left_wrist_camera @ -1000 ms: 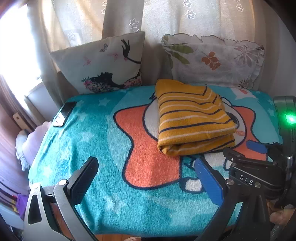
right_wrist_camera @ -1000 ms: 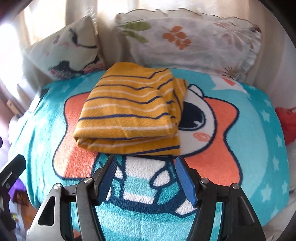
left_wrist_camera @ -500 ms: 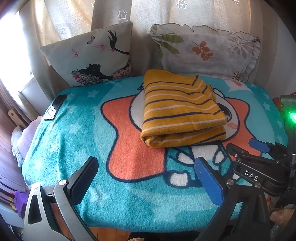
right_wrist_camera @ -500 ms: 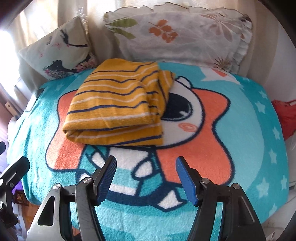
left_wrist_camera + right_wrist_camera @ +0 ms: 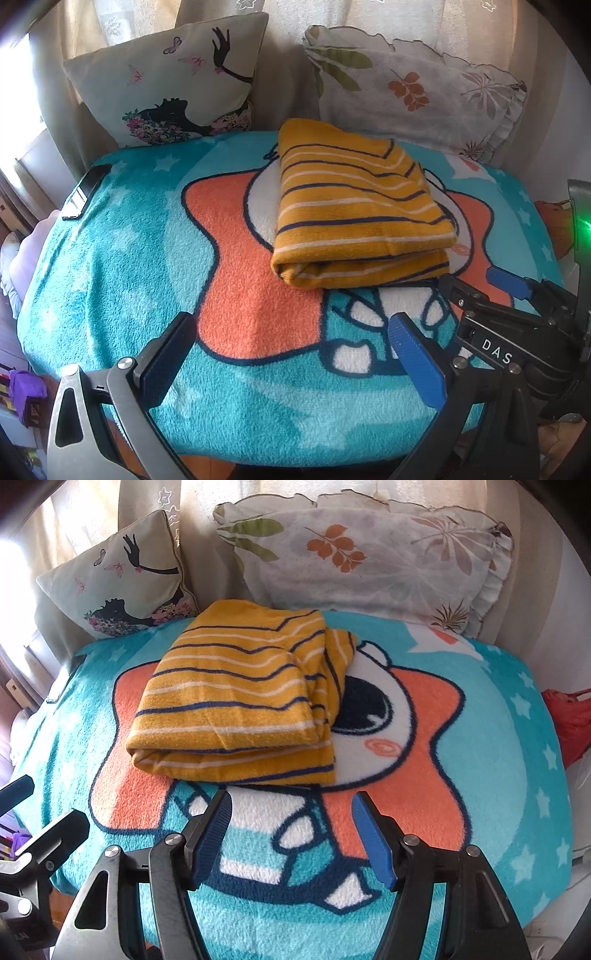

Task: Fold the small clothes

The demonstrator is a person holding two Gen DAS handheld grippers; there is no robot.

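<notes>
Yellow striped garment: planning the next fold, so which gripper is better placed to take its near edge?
Right, probably. The right gripper has open jaws just short of the yellow striped garment; the left gripper sits farther back and off to its left.

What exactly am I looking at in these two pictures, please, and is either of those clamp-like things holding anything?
No robot here: a person holds a two-finger tool in each hand, and each tool carries a wide-angle camera looking forward along its fingers. One picture comes from the left tool, the other from the right tool; the right tool also shows at the edge of the left view. Both stand open over the bed and hold nothing. On the teal cartoon blanket lies a mustard striped garment, already folded into a neat stack. Behind it lean a cushion with a dancer silhouette and a leaf-print pillow. A dark flat object, perhaps a phone, lies near the blanket's left edge.
</notes>
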